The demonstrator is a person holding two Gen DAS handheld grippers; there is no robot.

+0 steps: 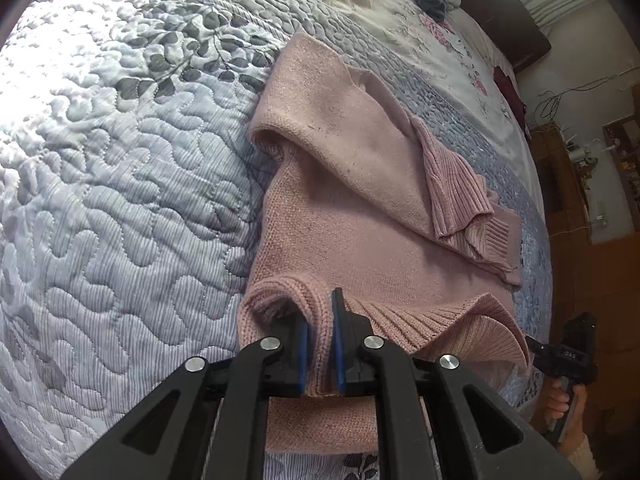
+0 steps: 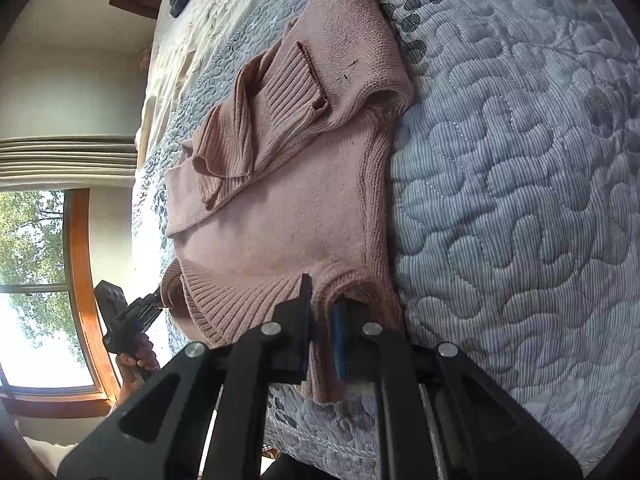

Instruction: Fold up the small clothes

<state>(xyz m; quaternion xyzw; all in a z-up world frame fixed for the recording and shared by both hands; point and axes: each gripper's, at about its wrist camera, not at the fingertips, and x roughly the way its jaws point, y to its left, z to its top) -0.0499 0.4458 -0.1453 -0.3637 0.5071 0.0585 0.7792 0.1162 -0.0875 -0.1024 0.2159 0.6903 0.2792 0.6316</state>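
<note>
Nearest my left camera, the left gripper (image 1: pixel 322 344) pinched the ribbed hem of the pink sweater (image 1: pixel 360 216) between its blue pads (image 1: pixel 340 352), the jaws nearly together with only a fold of knit between them. My right gripper (image 2: pixel 322 340) did the same at the other end of that hem, knit squeezed between narrow-set jaws. The sweater lay on the quilted bedspread (image 1: pixel 120 184), partly folded: both sleeves were laid across the body, their ribbed cuffs (image 1: pixel 460 196) overlapping near its far side. The hem was lifted slightly and curled where I gripped it. In the left view a hand (image 1: pixel 560 400) held the right tool beyond the sweater's edge.
</note>
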